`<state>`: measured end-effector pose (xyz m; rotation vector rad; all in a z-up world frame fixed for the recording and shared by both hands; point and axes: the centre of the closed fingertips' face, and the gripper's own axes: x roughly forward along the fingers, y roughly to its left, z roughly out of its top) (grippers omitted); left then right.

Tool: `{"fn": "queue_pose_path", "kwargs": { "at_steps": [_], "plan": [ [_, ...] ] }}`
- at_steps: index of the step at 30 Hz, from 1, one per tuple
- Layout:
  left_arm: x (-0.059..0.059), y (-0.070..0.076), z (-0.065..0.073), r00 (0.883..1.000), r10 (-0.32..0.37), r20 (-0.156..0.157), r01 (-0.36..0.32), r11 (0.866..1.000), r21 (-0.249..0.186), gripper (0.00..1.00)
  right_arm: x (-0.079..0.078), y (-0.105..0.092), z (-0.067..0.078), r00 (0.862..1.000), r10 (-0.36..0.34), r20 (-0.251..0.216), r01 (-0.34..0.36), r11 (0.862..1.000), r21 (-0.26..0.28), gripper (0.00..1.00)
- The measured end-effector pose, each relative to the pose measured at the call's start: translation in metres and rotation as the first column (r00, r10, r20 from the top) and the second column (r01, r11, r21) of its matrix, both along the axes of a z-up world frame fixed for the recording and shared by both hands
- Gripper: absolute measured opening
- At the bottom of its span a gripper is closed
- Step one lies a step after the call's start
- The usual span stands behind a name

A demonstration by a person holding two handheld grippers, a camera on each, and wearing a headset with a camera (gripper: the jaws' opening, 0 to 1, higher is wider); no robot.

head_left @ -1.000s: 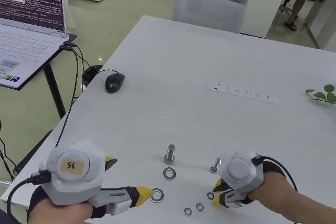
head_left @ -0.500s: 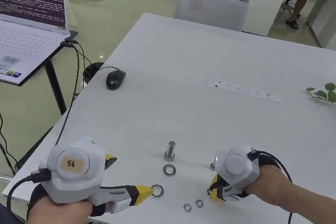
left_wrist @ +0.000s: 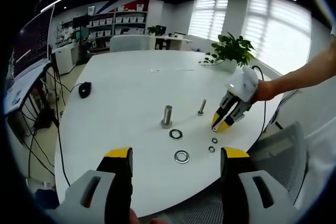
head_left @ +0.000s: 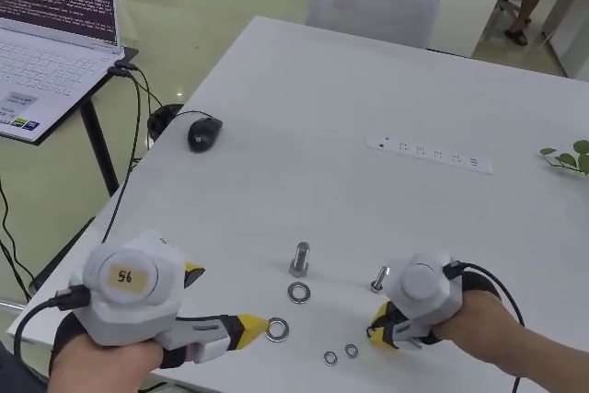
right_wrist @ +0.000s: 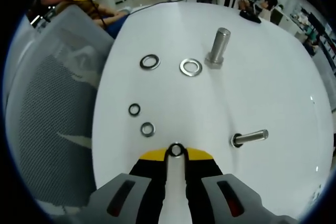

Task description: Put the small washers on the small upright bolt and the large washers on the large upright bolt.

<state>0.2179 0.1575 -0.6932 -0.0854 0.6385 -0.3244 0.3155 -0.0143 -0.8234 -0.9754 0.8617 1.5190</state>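
The large upright bolt (head_left: 300,260) and small upright bolt (head_left: 378,278) stand near the table's front edge. One large washer (head_left: 298,293) lies in front of the large bolt. A second large washer (head_left: 277,329) lies just off the tips of my left gripper (head_left: 230,306), which is open, its jaws wide in the left gripper view (left_wrist: 177,153). Two small washers (head_left: 330,357) (head_left: 351,351) lie on the table. My right gripper (right_wrist: 176,157) is shut on a third small washer (right_wrist: 176,150), just below the small bolt (right_wrist: 251,137) in that view.
A white power strip (head_left: 429,156) lies mid-table, a black mouse (head_left: 203,132) at the left edge with its cable. An open laptop (head_left: 46,34) sits on a stand to the left. A plant (head_left: 571,158) is at the right edge, a chair (head_left: 373,11) beyond the table.
The small washer that lay by the right gripper's tips is now between its shut jaws, off the table. The left gripper has barely moved. The head camera has shifted a little.
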Motion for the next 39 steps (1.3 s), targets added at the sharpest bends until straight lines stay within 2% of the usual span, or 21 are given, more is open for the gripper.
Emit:
{"fn": "queue_pose_path", "kwargs": {
  "at_steps": [9,17,20,25,28,39],
  "plan": [
    [0.0,0.0,-0.001,1.0,0.0,-0.002,0.0,1.0,-0.003,0.67,0.008,-0.005,0.011,0.998,-0.063,-0.003,0.063,0.997,0.034,0.13],
    [0.002,-0.001,-0.001,1.0,-0.002,-0.002,0.002,1.0,-0.007,0.67,0.034,-0.009,0.038,0.992,-0.119,0.044,0.115,0.991,0.072,0.13],
    [0.003,-0.002,-0.001,1.0,-0.007,-0.001,0.007,1.0,-0.006,0.68,0.043,-0.009,0.048,0.99,-0.124,0.062,0.119,0.99,0.08,0.13],
    [0.005,-0.006,-0.001,1.0,-0.018,0.002,0.018,1.0,-0.006,0.68,0.057,-0.005,0.067,0.99,-0.086,0.114,0.077,0.994,0.082,0.13],
    [0.005,-0.007,-0.002,1.0,-0.02,0.0,0.02,1.0,-0.007,0.68,0.063,0.0,0.074,0.99,-0.08,0.119,0.07,0.994,0.084,0.13],
    [0.001,0.0,-0.002,1.0,0.0,-0.001,0.0,1.0,-0.008,0.68,0.076,0.016,0.071,0.991,-0.037,0.126,0.032,0.999,0.044,0.13]
  ]
}}
